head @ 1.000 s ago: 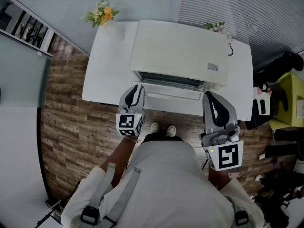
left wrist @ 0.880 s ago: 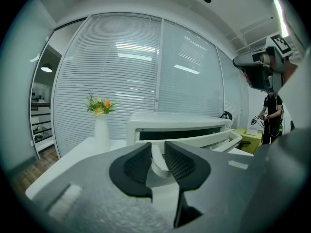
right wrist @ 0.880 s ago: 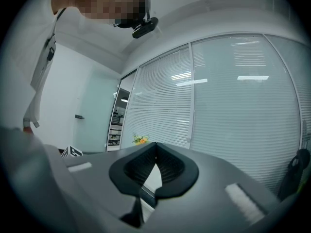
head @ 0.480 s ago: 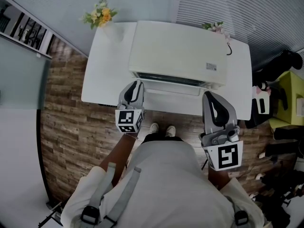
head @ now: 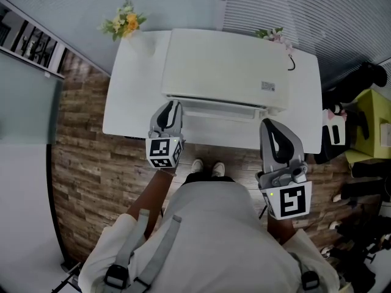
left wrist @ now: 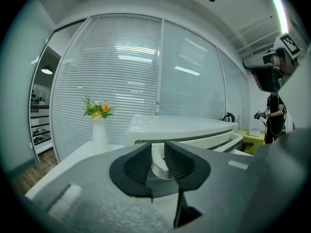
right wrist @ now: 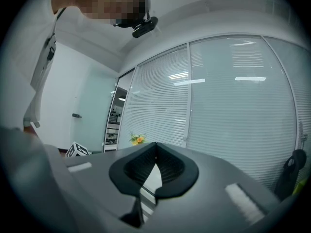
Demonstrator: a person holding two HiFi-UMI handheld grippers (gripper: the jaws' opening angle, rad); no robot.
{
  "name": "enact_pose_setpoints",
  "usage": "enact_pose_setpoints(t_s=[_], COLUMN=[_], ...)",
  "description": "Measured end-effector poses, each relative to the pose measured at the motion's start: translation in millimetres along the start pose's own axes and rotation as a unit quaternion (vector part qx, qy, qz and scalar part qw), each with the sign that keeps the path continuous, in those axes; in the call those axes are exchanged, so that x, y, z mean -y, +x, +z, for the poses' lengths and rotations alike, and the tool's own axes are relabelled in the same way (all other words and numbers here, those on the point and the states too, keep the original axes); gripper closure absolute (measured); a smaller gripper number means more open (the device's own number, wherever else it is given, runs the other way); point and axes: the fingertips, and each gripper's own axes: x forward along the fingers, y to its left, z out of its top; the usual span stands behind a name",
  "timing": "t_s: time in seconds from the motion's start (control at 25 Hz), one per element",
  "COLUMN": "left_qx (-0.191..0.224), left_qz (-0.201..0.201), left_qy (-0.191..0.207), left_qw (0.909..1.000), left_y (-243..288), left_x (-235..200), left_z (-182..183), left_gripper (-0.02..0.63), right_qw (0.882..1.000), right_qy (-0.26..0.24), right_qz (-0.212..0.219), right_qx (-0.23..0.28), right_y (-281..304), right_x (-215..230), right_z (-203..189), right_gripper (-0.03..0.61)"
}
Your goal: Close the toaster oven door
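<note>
Left gripper [head: 169, 112] fingers slightly apart at the left end of the white box-shaped toaster oven's [head: 226, 66] ajar door [head: 217, 110]. Right gripper [head: 273, 130] fingers closed, empty, over the white desk's [head: 125, 102] front edge.

the person wears a pale grey top [head: 214, 237] with grey shoulder straps [head: 160, 243] and black buckles [head: 115, 276] at the lower left, plus white shoes [head: 208, 166], while the left gripper [head: 171, 106] and right gripper [head: 269, 126] are grey shells with black ribbed pads [left wrist: 180, 161], each bearing a black-and-white marker cube [head: 288, 201].

Office with blind-covered glass partitions [left wrist: 126, 72]
</note>
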Motion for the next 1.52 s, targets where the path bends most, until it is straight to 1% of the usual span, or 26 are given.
enact_pose_setpoints(t_s=[0.36, 0.56, 0.8, 0.88, 1.0, 1.16, 1.36, 1.52], left_qx=[0.003, -0.001, 0.003, 0.007, 0.017, 0.033, 0.066, 0.09], left_qz=[0.003, 0.002, 0.002, 0.007, 0.01, 0.002, -0.019, -0.038], left_qy=[-0.002, -0.015, -0.013, -0.007, 0.007, 0.019, 0.035, 0.035], left_qw=[1.0, 0.9999, 0.9999, 0.9999, 0.9998, 0.9993, 0.9971, 0.9946], left_y=[7.0, 10.0, 8.9, 5.9, -0.1, -8.8, -23.1, -36.9], left_x=[-1.7, -3.1, -4.2, -5.3, -4.5, 1.4, 20.1, 36.5], left_z=[4.2, 5.0, 7.8, 12.2, 23.7, 46.0, 85.1, 117.0], left_gripper=[0.522, 0.522, 0.522, 0.552, 0.555, 0.559, 0.577, 0.584], right_qw=[1.0, 1.0, 1.0, 1.0, 1.0, 1.0, 1.0, 1.0], right_qy=[0.001, 0.001, 0.0, -0.001, -0.002, -0.003, -0.006, -0.002], right_qz=[-0.007, -0.011, -0.016, -0.017, -0.017, -0.016, -0.016, -0.017], right_qx=[-0.002, -0.005, -0.006, -0.007, -0.009, -0.011, -0.01, -0.01], right_y=[-1.6, -2.9, -4.4, -5.4, -5.6, -4.5, -5.3, -5.1], right_x=[7.3, 9.0, 10.9, 11.2, 10.9, 9.9, 10.1, 8.5], right_z=[-1.3, -3.6, -3.7, -4.2, -5.0, -4.9, -3.6, -2.6], right_gripper=[0.574, 0.574, 0.574, 0.574, 0.574, 0.574, 0.574, 0.574])
